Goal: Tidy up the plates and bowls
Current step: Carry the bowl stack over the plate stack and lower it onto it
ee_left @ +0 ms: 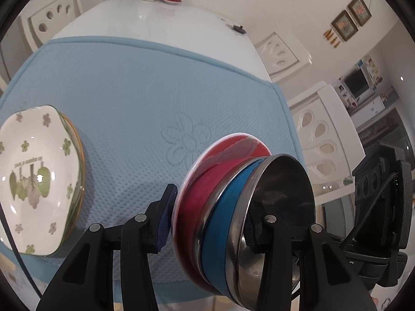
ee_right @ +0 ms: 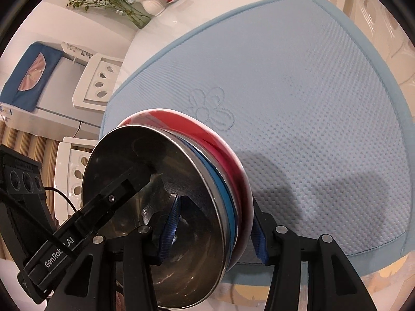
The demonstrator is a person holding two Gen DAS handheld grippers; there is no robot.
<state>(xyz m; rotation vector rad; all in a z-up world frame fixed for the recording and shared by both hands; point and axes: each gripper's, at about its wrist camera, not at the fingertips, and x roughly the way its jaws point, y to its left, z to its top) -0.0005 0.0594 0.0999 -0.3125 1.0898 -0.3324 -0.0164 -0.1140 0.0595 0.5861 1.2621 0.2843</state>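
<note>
Plates: a stack of flowered plates (ee_left: 39,178) lies at the far left of the blue mat (ee_left: 135,83), well apart from both grippers.
Bowl stack: a steel bowl (ee_left: 282,207) nests in a blue bowl (ee_left: 223,223), which nests in a red bowl with a white rim (ee_left: 192,199); the whole stack is tipped on edge and held above the mat.
Left gripper (ee_left: 207,215): closed across the stack, one pad on the red bowl's outside, the other inside the steel bowl.
Right gripper (ee_right: 212,235): likewise clamped on the stack, one blue pad inside the steel bowl, one behind the red rim.
Handling: probably heavy together; the steel looks slick and the red bowl looks breakable, so a pinch through all three walls near the rim seems the safest hold.
Left view only: the flowered plates and the right-hand tool at the far right edge.
Right view only: the pad (ee_right: 170,230) pressed inside the steel bowl, and the left tool reaching into it.
</note>
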